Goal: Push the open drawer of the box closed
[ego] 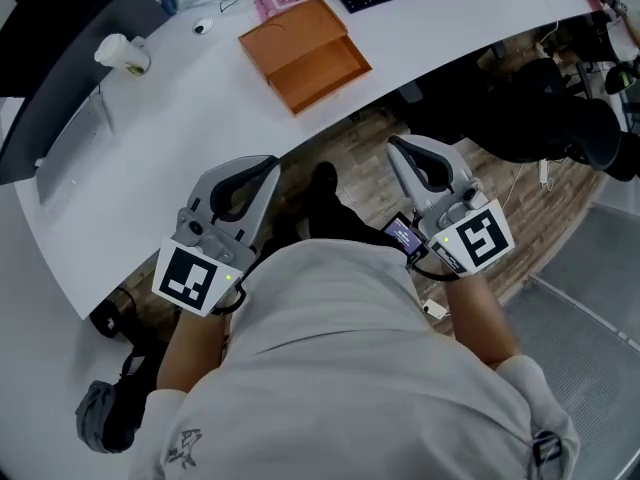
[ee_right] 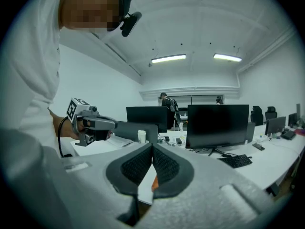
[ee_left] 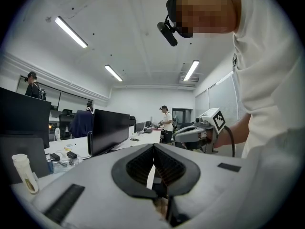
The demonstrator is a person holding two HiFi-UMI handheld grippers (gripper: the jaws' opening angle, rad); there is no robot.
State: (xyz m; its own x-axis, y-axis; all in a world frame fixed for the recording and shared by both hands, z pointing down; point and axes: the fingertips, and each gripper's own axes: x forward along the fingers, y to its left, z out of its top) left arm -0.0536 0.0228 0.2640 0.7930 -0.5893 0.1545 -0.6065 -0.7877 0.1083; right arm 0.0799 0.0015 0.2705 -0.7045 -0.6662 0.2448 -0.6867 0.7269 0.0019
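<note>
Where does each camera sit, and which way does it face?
Head view: on the person's head, facing down at the desk and orange box, drawer open; left gripper, right gripper and shirt show.
Left gripper view: on the left gripper, looking along its shut jaws across the office; right gripper shows.
Right gripper view: on the right gripper, facing a monitor past shut jaws; left gripper shows.
Shared: each gripper view shows the other.

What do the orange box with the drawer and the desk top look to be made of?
Orange box: probably cardboard or thin fibreboard with a matte finish. It shows flat, even colour, no glare, and thin sharp edges on the open drawer. Painted wood can't be ruled out.
Desk top: likely white laminate, smooth with a faint satin sheen and no visible grain.
</note>
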